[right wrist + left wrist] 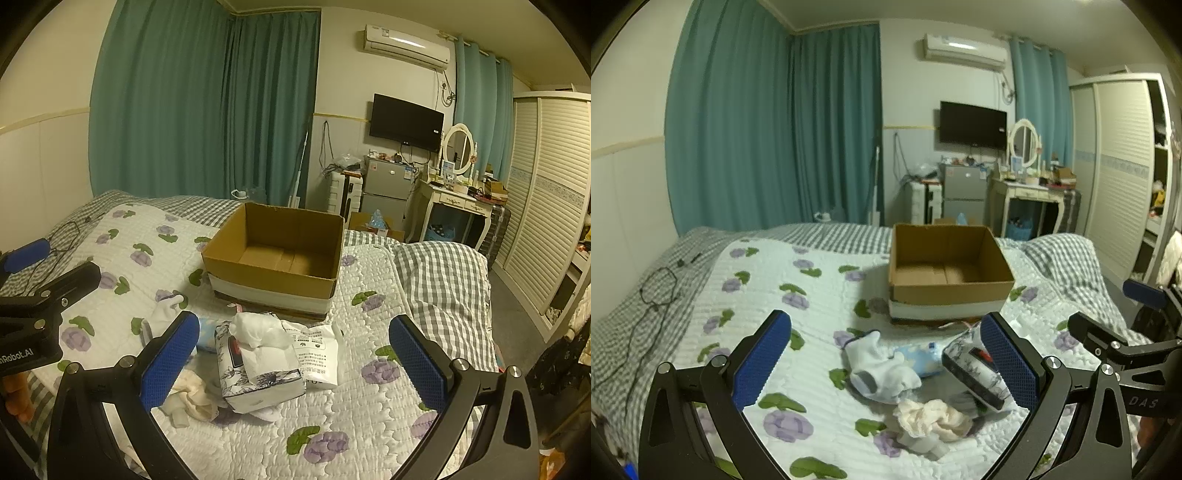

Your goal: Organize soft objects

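A small heap of soft things lies on the flowered quilt (812,295) in front of an open cardboard box (949,291). It holds a white sock (882,373), a pale blue item (919,360), a floral tissue pack (971,369) and a cream cloth (931,417). My left gripper (886,362) is open just above the heap and holds nothing. In the right wrist view the tissue pack (258,365) has tissue sticking out, with a white printed packet (317,350) beside it. My right gripper (295,360) is open over them, with nothing in it. The box (269,273) is empty.
A black cable (657,291) lies on the checked sheet at the bed's left. A grey checked duvet (443,280) is bunched on the right of the bed. Past the bed stand a dressing table (454,203), a small fridge (388,184) and a slatted wardrobe (554,184).
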